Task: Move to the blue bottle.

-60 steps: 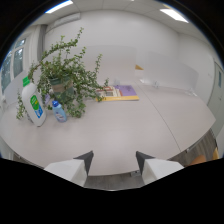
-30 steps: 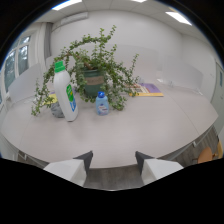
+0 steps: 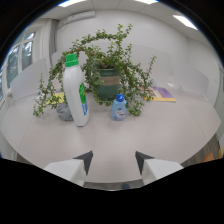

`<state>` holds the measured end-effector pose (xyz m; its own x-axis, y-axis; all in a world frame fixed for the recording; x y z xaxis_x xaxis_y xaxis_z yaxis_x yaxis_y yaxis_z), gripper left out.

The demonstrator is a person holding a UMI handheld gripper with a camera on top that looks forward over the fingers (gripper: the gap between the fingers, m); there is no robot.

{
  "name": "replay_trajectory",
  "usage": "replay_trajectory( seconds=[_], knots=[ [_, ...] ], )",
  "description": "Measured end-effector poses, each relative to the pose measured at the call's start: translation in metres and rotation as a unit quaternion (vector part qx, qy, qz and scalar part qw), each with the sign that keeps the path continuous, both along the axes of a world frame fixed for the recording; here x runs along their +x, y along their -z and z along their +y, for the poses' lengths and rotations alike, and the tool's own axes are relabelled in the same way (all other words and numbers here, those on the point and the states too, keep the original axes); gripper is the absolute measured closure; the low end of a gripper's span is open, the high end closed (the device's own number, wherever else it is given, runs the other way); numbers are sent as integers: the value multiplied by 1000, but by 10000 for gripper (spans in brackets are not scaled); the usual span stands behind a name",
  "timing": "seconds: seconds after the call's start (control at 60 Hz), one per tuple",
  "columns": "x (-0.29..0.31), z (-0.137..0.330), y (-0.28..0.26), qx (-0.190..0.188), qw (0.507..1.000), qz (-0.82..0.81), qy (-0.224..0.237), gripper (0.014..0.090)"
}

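Claw (image 3: pixel 111 162) open at lower centre of frame, two dark fingertips (image 3: pixel 85 161) spread apart, nothing between them, hovering over pale grey surface (image 3: pixel 165 135). Small blue plastic bottle with blue cap (image 3: pixel 119 107) upright at centre of frame, beyond the fingertips and slightly right of the gap's midline, well clear of both. Tall white plastic bottle with green cap and green label (image 3: pixel 76 91) upright just left of the blue bottle, apart from it. Trailing green plant in dark green pot (image 3: pixel 107 83) directly behind both bottles, stems reaching down around them. Small grey rounded object (image 3: pixel 64 111) at left of white bottle, partly hidden. Yellow and purple flat item (image 3: pixel 163 94) at centre right, lying on surface.
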<state>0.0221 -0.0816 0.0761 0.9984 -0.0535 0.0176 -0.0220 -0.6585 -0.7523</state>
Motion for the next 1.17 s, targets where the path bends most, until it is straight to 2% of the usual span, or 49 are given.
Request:
replay_trajectory(
  seconds=[0.567, 1.167],
  knots=[
    [19, 115, 50, -26, 999, 9, -30, 206],
    [20, 130, 60, -34, 999, 10, -25, 205]
  ],
)
